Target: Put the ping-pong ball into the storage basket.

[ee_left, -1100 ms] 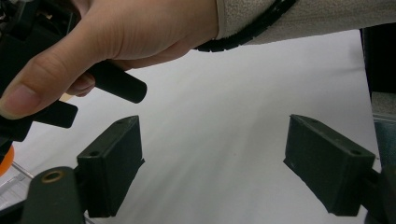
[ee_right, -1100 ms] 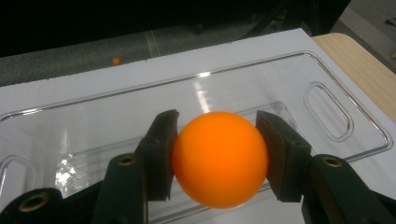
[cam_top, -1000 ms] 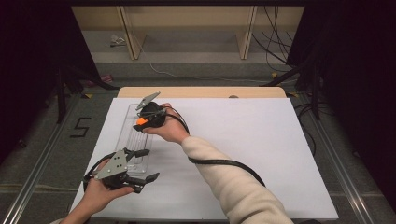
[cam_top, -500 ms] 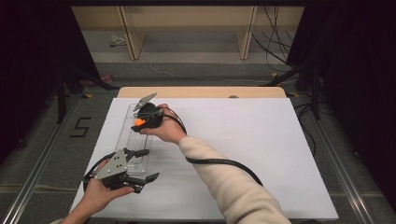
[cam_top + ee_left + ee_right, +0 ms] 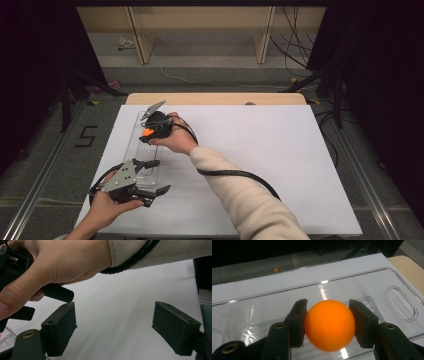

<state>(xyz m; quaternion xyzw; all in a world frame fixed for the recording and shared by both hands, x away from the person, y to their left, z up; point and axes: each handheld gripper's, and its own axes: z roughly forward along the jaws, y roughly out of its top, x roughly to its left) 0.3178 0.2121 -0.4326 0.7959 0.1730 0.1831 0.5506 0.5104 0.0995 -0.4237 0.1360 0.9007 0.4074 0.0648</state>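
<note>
My right gripper (image 5: 327,326) clamps an orange ball (image 5: 329,325) betw. both pads, poised over the clear plastic tray (image 5: 372,285) at the table's left side. In the high view the ball (image 5: 148,132) shows as an orange spot under my right hand (image 5: 172,137), above the tray's far half (image 5: 134,135); whether it touches the tray floor I can't tell. My left gripper (image 5: 150,176) sits at the tray's near end, jaws spread wide w/ nothing betw. them; one finger (image 5: 152,163) lies over the tray's near end, the other over bare white table top. In the left gripper view its pads (image 5: 60,327) frame bare white surface, my right hand (image 5: 57,267) and sleeve crossing above. The tray runs lengthwise close to the white table's (image 5: 280,150) left edge. Everything right of my right forearm is open white surface, out to the right and near edges. A wood strip (image 5: 215,98) borders the far edge. A small orange speck (image 5: 276,270) lies on the dark floor beyond the table edge.
</note>
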